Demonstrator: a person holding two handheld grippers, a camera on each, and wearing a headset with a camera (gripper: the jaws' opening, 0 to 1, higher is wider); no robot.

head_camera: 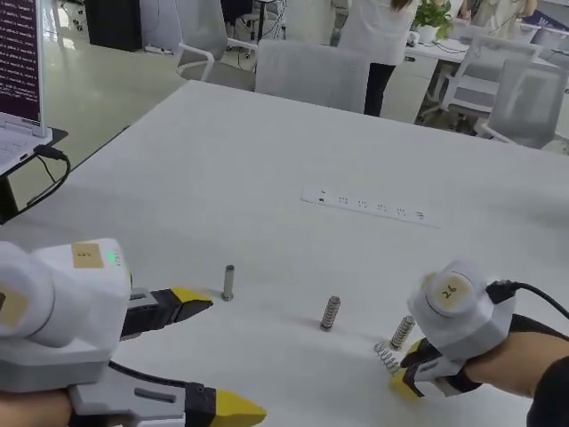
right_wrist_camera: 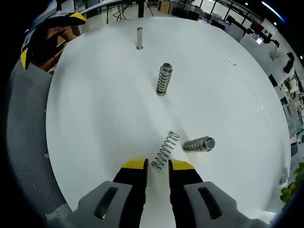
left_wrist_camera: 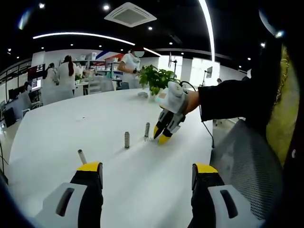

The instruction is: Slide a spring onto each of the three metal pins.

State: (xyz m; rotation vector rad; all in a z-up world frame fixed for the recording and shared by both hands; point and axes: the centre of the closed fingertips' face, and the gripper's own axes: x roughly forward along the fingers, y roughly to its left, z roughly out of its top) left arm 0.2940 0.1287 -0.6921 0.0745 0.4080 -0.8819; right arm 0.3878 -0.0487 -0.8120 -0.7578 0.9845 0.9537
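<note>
Two pins sprung: middle pin (head_camera: pixel 330 313), right pin (head_camera: pixel 402 332), lower right of head view. Third pin (head_camera: pixel 228 282) bare, lower centre-left. Loose spring (right_wrist_camera: pixel 165 150) flat on table, lower centre. My right gripper (right_wrist_camera: pixel 158 166) narrow, tips flanking spring end for pickup, not pinching. Left gripper (left_wrist_camera: pixel 147 172) wide, empty.

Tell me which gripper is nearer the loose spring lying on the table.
Right. The right gripper has its fingers at the loose spring's near end; the left gripper hangs well away, on the far side of the bare pin.
</note>
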